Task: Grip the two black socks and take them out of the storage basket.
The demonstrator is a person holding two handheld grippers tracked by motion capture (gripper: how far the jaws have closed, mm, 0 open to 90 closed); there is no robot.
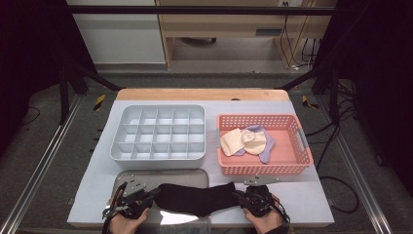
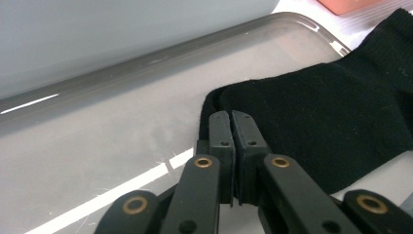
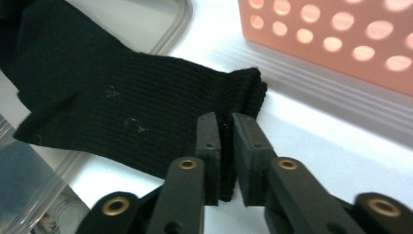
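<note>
Nearest the person, a long black ribbed-knit sock (image 1: 195, 199) lies stretched flat between the two hands, its toe half over a shallow clear plastic tray (image 1: 160, 176) and its cuff out on the pale grey surface (image 1: 302, 195) just beside the tray. The left hand-held gripper (image 1: 157, 191) is closed on the toe end; in the left gripper view its jaws sit nearly together w/ a thin fold of black fabric pinched at the tips. The right hand-held gripper (image 1: 237, 194) pinches the cuff edge the same way, w/ the fabric visible in the narrow gap between its jaws in the right gripper view. Holding both ends probably keeps the sock taut and flat, ready for folding or rolling. Farther back on the left stands a light grey plastic organiser box w/ a grid of small compartments (image 1: 158, 132), all seemingly unfilled, likely where the sock is meant to end up. To its right, a salmon-pink perforated plastic basket (image 1: 263, 144) holds a loose heap of cream and lavender socks (image 1: 248, 141); how many can't be told. The person's hands are cut off at the bottom edge, and glare on the tray hides part of its floor.
</note>
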